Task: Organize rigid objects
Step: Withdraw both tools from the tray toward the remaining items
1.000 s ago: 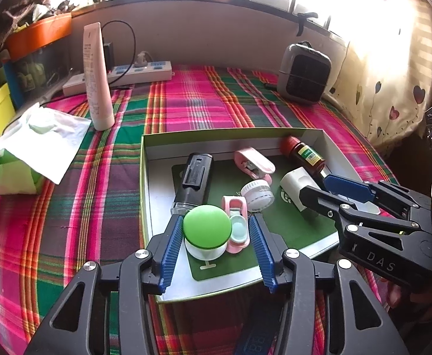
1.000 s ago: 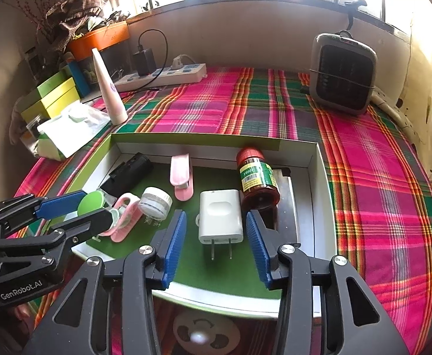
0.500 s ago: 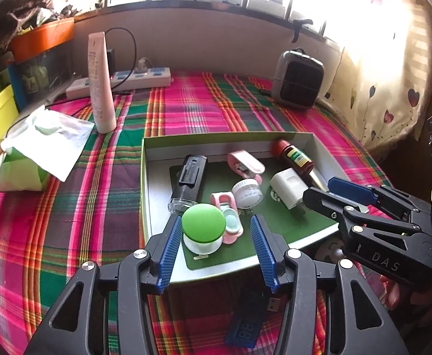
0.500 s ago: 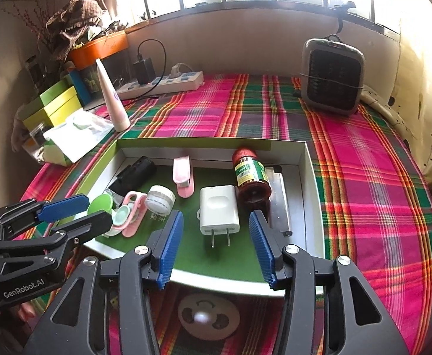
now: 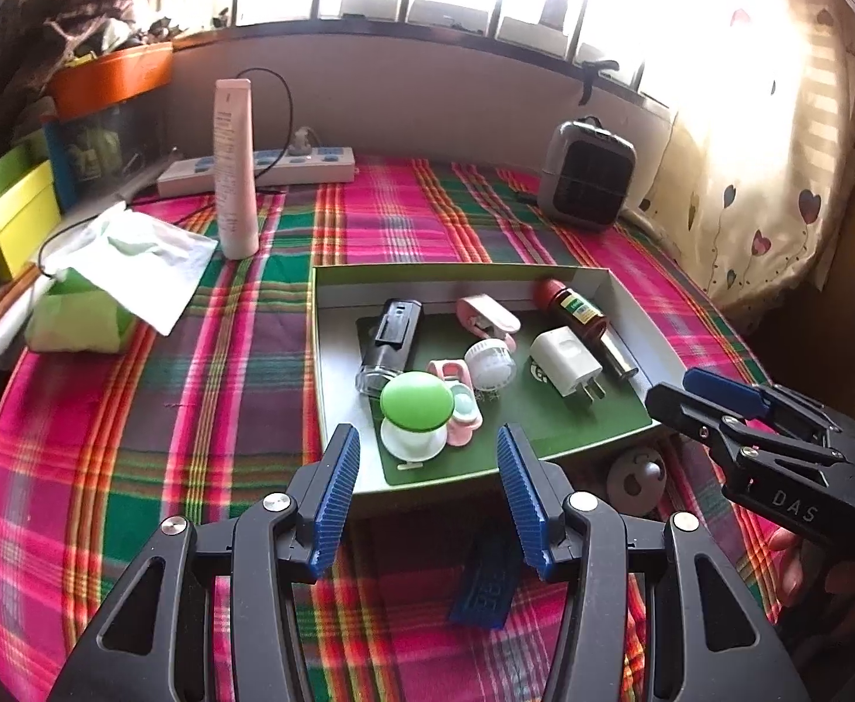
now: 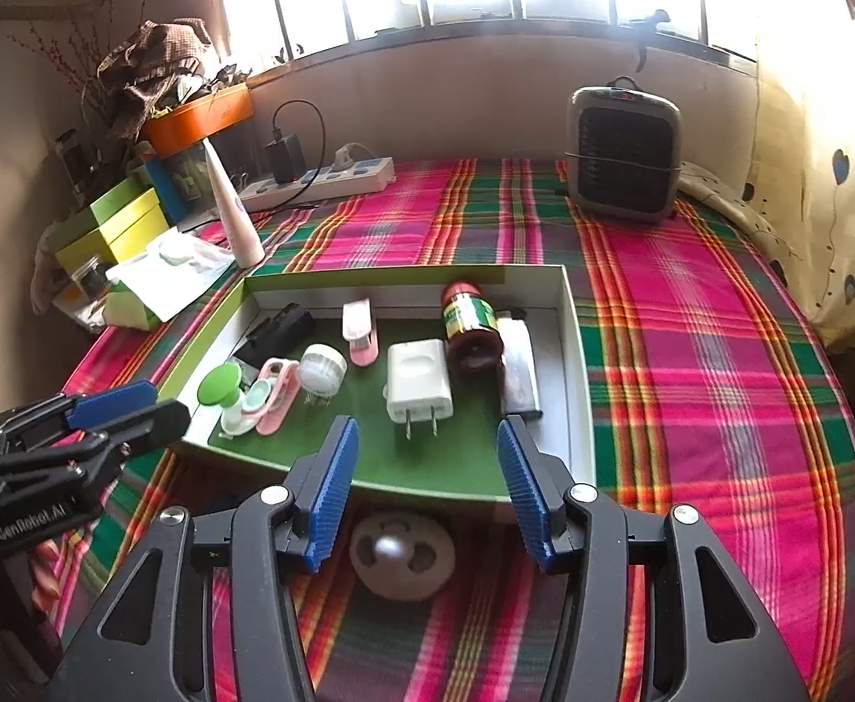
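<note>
A shallow green-lined box [image 5: 333, 409] [image 6: 579, 362] on the plaid cloth holds several objects: a green-capped white knob [image 5: 416, 403] [image 6: 220, 384], a white charger plug [image 5: 565, 360] [image 6: 418, 380], a brown bottle [image 5: 573, 307] [image 6: 469, 322], a black lighter-like case [image 5: 393, 334], a pink clip [image 5: 486, 316]. My left gripper [image 5: 424, 491] is open and empty, just in front of the box's near edge. My right gripper [image 6: 427, 485] is open and empty, in front of the box. A blue USB device [image 5: 488, 582] and a round grey disc [image 6: 401, 556] [image 5: 638, 474] lie on the cloth outside the box.
A white tube [image 5: 234, 169] stands at the back left, beside a power strip [image 5: 263, 167]. A tissue pack [image 5: 105, 286] and yellow-green boxes [image 5: 0, 216] lie left. A small heater [image 6: 623, 155] stands at the back right.
Both grippers have pulled back and up from the box, still open. The green knob and the plug stay in the box. The blue device and the grey disc have come into view.
</note>
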`<action>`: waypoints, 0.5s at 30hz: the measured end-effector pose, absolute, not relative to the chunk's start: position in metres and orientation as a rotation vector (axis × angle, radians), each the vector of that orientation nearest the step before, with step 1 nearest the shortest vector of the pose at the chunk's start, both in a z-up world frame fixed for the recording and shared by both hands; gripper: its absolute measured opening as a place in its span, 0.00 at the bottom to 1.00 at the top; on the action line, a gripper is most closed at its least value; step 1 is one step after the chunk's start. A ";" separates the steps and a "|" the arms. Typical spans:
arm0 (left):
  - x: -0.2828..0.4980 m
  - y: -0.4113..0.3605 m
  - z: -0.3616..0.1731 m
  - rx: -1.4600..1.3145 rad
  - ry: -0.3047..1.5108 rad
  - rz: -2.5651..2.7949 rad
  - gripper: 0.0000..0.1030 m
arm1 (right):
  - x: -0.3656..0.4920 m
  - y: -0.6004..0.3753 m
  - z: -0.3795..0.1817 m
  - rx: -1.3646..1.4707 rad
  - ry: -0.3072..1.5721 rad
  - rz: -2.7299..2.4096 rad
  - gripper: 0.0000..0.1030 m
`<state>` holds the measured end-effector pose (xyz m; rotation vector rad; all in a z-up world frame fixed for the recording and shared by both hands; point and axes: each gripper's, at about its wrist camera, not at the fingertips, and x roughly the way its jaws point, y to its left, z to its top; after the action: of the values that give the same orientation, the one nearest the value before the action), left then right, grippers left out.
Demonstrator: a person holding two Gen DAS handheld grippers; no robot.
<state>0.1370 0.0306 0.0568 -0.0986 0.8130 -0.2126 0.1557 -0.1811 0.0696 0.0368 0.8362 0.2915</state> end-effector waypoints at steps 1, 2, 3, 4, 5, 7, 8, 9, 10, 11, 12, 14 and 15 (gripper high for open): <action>0.134 0.031 0.057 -0.101 0.810 -0.213 0.47 | 0.153 -0.182 0.070 0.039 0.836 0.289 0.50; 0.131 0.032 0.058 -0.102 0.807 -0.215 0.47 | 0.150 -0.184 0.070 0.041 0.836 0.290 0.50; 0.128 0.032 0.058 -0.103 0.805 -0.213 0.47 | 0.147 -0.185 0.069 0.043 0.837 0.289 0.50; 0.126 0.032 0.058 -0.102 0.804 -0.213 0.47 | 0.145 -0.186 0.069 0.045 0.838 0.288 0.50; 0.124 0.032 0.058 -0.101 0.803 -0.214 0.47 | 0.142 -0.187 0.069 0.048 0.839 0.288 0.50; 0.121 0.031 0.057 -0.104 0.806 -0.220 0.47 | 0.137 -0.189 0.066 0.052 0.845 0.289 0.53; 0.119 0.031 0.057 -0.104 0.805 -0.227 0.47 | 0.136 -0.189 0.064 0.054 0.850 0.291 0.54; 0.116 0.030 0.056 -0.103 0.805 -0.231 0.47 | 0.134 -0.189 0.063 0.055 0.853 0.292 0.57; 0.114 0.029 0.056 -0.101 0.805 -0.233 0.47 | 0.132 -0.189 0.061 0.056 0.857 0.292 0.58; 0.113 0.028 0.056 -0.099 0.806 -0.238 0.47 | 0.130 -0.189 0.059 0.057 0.860 0.290 0.58; 0.111 0.027 0.054 -0.098 0.811 -0.242 0.47 | 0.128 -0.189 0.058 0.058 0.863 0.290 0.58; 0.109 0.025 0.052 -0.095 0.819 -0.245 0.47 | 0.126 -0.187 0.056 0.058 0.871 0.296 0.58; 0.108 0.024 0.049 -0.092 0.825 -0.251 0.47 | 0.125 -0.186 0.055 0.055 0.874 0.297 0.58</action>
<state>0.1084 0.0243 0.0494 -0.0921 0.8250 -0.2506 0.1247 -0.1861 0.0550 0.0551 0.8742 0.2966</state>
